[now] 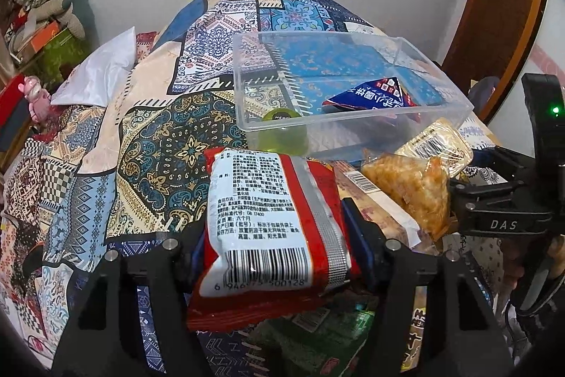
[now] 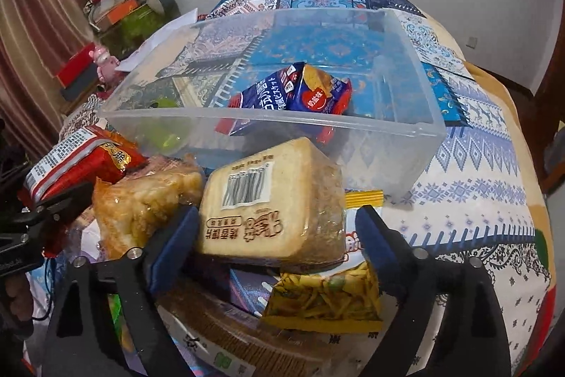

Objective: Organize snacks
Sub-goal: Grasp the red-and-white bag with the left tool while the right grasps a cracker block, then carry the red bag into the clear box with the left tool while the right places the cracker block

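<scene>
Left claw: left gripper (image 1: 272,246) is clamped across a red and white foil snack packet (image 1: 268,218), barcode side up, blue pads pressing both long edges
Right claw: right gripper (image 2: 279,242) has its jaws apart, straddling a pale tan plastic-wrapped cake block (image 2: 275,200); left pad looks touching the wrap, right pad stands just clear, so not yet a grip
Bin: clear rectangular plastic storage bin (image 1: 353,129) sits on the patchwork bedspread (image 1: 148,136) at 12 o'clock from both claws, open top
Bin contents: a blue and red biscuit pouch (image 2: 293,94) near the middle, a small round green lidded tub (image 1: 282,117) at the near left corner
Pile: other snacks lie below the claws, among them an orange crumbly snack in clear wrap (image 2: 148,200) and a yellow bag of fried sticks (image 2: 328,292)
Key relation: red packet's long axis points at 12 o'clock, straight toward the bin's near wall; packet tip is just short of the rim
Nearer hand: left, judged ready to carry forward and over the rim
Risk: near wall may snag the packet's leading edge if held low
</scene>
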Available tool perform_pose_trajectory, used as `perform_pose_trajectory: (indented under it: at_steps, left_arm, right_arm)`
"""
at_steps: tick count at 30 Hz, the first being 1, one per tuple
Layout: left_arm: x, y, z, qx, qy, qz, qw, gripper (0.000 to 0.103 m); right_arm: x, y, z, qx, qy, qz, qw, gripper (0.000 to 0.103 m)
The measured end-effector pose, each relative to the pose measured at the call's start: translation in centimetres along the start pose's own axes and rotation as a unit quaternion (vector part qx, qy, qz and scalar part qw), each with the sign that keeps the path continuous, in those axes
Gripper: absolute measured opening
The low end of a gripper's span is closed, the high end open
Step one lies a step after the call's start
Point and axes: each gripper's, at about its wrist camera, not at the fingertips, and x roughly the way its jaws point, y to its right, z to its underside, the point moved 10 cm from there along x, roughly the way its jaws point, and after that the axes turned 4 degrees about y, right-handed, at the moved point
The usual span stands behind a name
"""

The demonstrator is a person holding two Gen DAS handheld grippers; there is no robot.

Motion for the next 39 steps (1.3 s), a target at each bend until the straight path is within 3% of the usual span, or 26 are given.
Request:
perform_pose_trajectory:
  at_steps: [4, 7, 9, 11, 17, 23, 31, 39]
  left_arm:
    - [0.0, -0.2, 0.0, -0.003, 0.001, -0.003, 1.0, 0.065]
    - [0.0, -0.1, 0.0, -0.004, 0.002, -0.001, 1.0, 0.065]
    - [-0.1, 0.0, -0.1, -0.001, 0.004, -0.003, 1.0, 0.065]
    - [-0.3, 0.2, -0.2, 0.003, 0.007, -0.003, 1.0, 0.065]
    - [-1.6, 0.6, -1.0, 0.006, 0.022, -0.002, 0.9997, 0.065]
    - [-3.1, 0.9, -2.2, 0.005, 0.041, -0.003, 0.9991, 0.065]
    - [-4.5, 1.4, -3.8, 0.0, 0.06, 0.001, 0.9982, 0.065]
    - [-5.2, 2.3, -6.8, -0.003, 0.084, 0.014, 0.9963, 0.065]
  right_arm:
    - [0.6, 0.0, 0.3, -0.006, -0.012, -0.002, 1.0, 0.099]
    - [0.6, 0.0, 0.4, -0.001, -0.008, -0.011, 1.0, 0.097]
    - [0.2, -0.1, 0.3, 0.0, 0.002, -0.015, 1.0, 0.089]
    - [-0.5, -0.4, 0.1, 0.003, 0.012, -0.026, 1.0, 0.068]
    - [-1.7, -0.1, -0.5, 0.036, 0.027, -0.052, 0.998, 0.048]
    - [-3.2, -0.6, -0.8, 0.036, 0.045, -0.058, 0.997, 0.037]
    - [-5.2, -1.1, -1.4, 0.021, 0.066, -0.051, 0.996, 0.035]
    - [-9.1, -0.8, -4.7, 0.013, 0.124, -0.038, 0.992, 0.035]
